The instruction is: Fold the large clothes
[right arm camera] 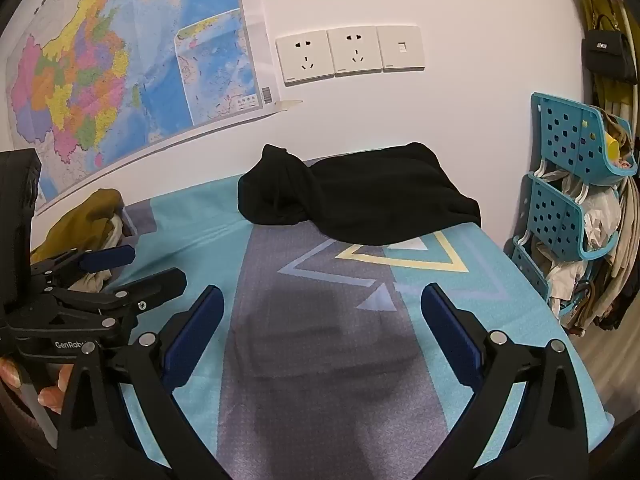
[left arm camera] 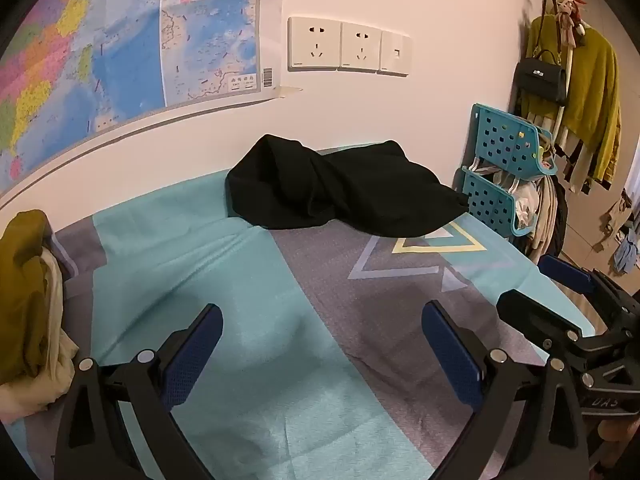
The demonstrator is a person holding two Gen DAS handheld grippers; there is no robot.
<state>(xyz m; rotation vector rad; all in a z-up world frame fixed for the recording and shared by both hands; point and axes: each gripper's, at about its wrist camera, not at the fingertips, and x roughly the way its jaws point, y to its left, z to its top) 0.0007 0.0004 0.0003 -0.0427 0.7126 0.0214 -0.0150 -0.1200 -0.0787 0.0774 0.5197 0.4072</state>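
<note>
Both my tongs, left gripper (left arm camera: 322,354) and right gripper (right arm camera: 322,336), gape empty; the black garment (left arm camera: 340,188) lies crumpled ahead by the wall, stretched crosswise, seemingly nearer my right.

A colourful wall map (right arm camera: 120,64) is hanging on the white wall (right arm camera: 460,0) beside three socket plates (right arm camera: 348,54), while a teal perforated rack (right arm camera: 560,184) is standing right of the teal-and-grey patterned bed cover (right arm camera: 320,340).
</note>
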